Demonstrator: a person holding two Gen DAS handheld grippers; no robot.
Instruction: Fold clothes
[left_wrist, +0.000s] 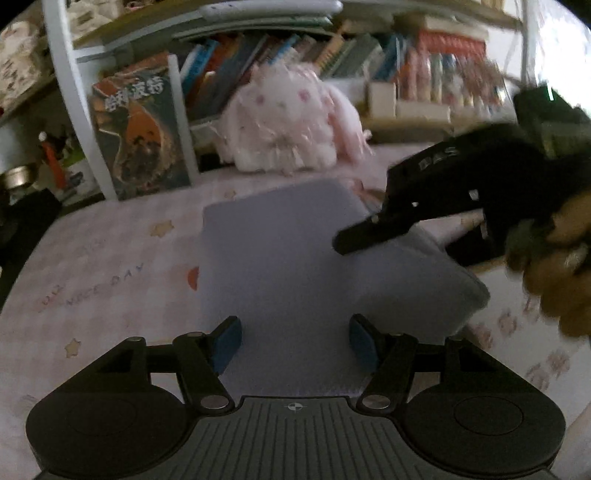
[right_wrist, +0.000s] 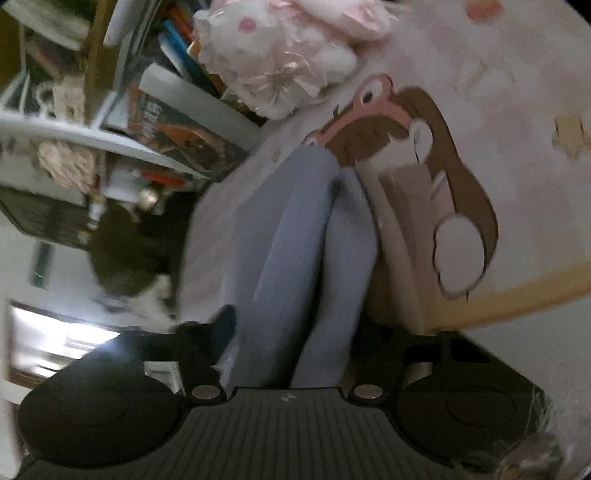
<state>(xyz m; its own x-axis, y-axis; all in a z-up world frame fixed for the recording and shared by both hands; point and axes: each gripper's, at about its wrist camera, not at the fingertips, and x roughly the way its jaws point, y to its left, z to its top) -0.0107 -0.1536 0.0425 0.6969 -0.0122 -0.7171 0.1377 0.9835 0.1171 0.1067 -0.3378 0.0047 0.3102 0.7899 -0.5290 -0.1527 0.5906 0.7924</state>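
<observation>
A lavender-grey garment (left_wrist: 280, 258) lies folded into a rectangle on the pink printed bed sheet (left_wrist: 110, 258). My left gripper (left_wrist: 295, 343) stands open at the garment's near edge. Its blue pads (left_wrist: 227, 343) sit wide apart with the cloth lying flat between them, not pinched. My right gripper (left_wrist: 351, 240), held by a person's hand (left_wrist: 554, 258), comes in from the right and pinches the garment's raised right edge. In the right wrist view the garment (right_wrist: 288, 240) bunches in two thick folds that fill the right gripper (right_wrist: 295, 332), hiding one finger.
A pink and white plush toy (left_wrist: 284, 122) sits just beyond the garment against a shelf of books (left_wrist: 424, 74). A large book (left_wrist: 136, 133) leans beside a white frame post (left_wrist: 70, 92) at the left. The sheet carries a cartoon print (right_wrist: 443, 184).
</observation>
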